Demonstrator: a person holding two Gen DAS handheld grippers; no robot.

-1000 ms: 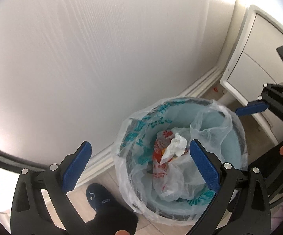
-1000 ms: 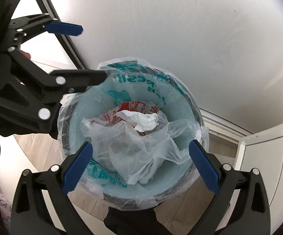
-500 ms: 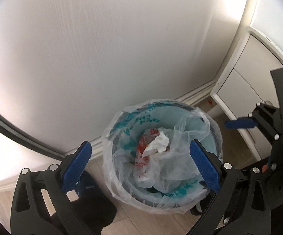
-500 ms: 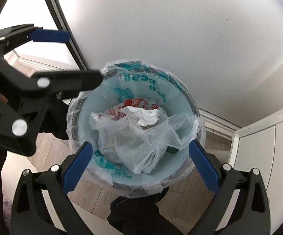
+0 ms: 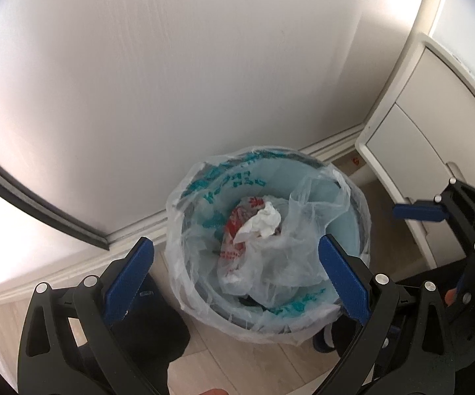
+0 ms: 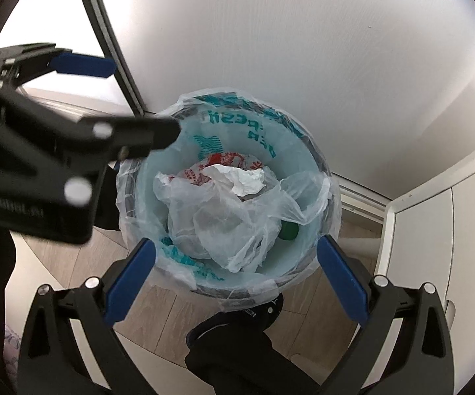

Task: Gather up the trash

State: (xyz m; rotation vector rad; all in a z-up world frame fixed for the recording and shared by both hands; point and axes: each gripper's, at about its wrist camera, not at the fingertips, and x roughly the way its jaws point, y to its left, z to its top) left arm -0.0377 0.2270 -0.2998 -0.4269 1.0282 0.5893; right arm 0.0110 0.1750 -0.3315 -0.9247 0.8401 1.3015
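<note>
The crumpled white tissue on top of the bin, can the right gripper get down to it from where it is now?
Probably yes. The right gripper is open above the bin, and the crumpled white tissue lies uncovered on top; only loose clear plastic sits nearby.

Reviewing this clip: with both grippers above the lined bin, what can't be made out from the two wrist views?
- Lower contents of the trash bin: both views, covered by the loose clear bag and crumpled tissue.
- Green item: right wrist view, half under the bag, unidentifiable.
- Liner lettering: creased, unreadable.
- Left gripper in right wrist view: motion-blurred.
- Right gripper in left wrist view: only one blue pad shows.
</note>
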